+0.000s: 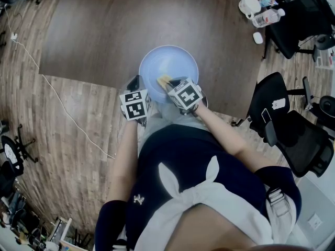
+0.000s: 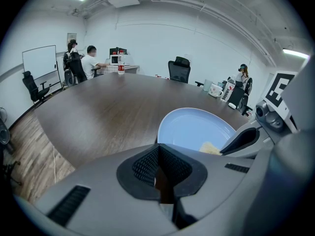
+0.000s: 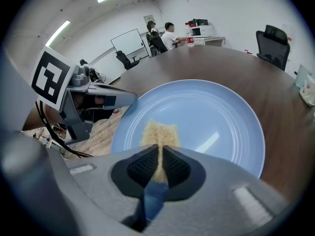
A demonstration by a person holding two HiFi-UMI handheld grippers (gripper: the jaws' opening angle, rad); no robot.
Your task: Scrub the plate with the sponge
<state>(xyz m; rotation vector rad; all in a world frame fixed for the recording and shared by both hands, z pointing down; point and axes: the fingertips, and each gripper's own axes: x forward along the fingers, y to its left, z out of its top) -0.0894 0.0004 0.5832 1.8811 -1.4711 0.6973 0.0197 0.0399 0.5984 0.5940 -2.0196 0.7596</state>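
Over the blue plate (image 3: 211,117), my right gripper (image 3: 160,149) clamps the sponge (image 3: 157,132): best press flat and sweep rim to rim, with my left gripper (image 2: 158,149), jaws together and empty, steadying the near-left rim.

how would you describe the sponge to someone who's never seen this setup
On the big dark brown table lies a round pale blue plate, near the person's edge. The sponge is the small yellow-tan pad on the plate's near part, pinched in the right gripper; nothing else on the plate is yellow or grainy.
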